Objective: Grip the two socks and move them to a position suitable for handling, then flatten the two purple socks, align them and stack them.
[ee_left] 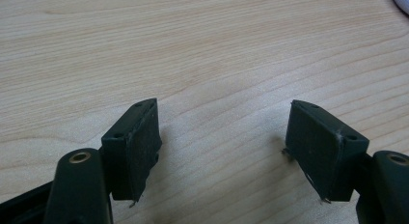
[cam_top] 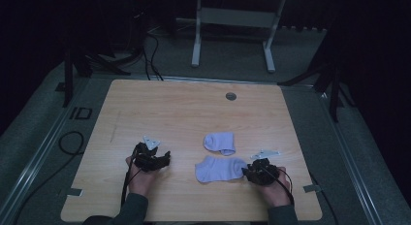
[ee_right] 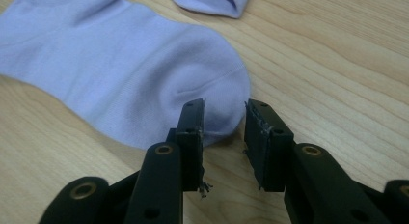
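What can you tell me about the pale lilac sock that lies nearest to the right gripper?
The pale lilac knitted sock lies flat on the light wooden table, near its front edge, with its rounded end towards the right gripper. The fabric looks soft, with a small dimple and a faint seam near that end. The gripper's jaws stand a little apart around the edge of that end; one jaw overlaps the fabric, but a firm grip is not visible. A second, folded lilac sock lies just behind it, apart.

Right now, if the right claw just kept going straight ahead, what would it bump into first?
Most likely the nearer lavender sock: its rounded toe end lies just in front of the right claw, whose jaws stand slightly apart. Depth is hard to judge.
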`<action>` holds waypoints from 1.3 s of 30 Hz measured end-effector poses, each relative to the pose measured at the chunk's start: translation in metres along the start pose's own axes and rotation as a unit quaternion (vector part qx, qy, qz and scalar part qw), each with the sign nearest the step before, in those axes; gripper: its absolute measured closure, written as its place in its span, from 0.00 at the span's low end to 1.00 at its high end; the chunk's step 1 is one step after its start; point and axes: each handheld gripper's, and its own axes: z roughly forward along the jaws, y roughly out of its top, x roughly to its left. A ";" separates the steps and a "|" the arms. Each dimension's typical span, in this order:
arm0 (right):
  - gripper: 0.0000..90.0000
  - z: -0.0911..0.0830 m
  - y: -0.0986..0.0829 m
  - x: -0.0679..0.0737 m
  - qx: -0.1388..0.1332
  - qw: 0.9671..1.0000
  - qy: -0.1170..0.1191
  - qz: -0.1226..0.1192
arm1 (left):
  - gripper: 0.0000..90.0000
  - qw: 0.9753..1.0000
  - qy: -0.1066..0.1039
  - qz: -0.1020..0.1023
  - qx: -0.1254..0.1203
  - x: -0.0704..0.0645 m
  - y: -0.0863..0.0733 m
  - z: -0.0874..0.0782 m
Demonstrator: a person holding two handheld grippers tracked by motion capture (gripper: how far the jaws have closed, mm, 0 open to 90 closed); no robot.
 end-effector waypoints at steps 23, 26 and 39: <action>0.70 0.014 0.090 0.044 -0.014 0.993 0.027 -0.113 | 0.31 1.000 0.000 -0.002 -0.001 -0.001 0.000 0.000; 0.70 0.022 0.101 0.045 -0.006 0.992 0.031 -0.119 | 0.31 1.000 -0.001 -0.002 -0.002 -0.002 0.000 0.000; 0.71 0.058 0.141 0.066 0.033 0.990 0.039 -0.129 | 0.31 1.000 -0.003 -0.002 -0.003 -0.002 0.000 0.001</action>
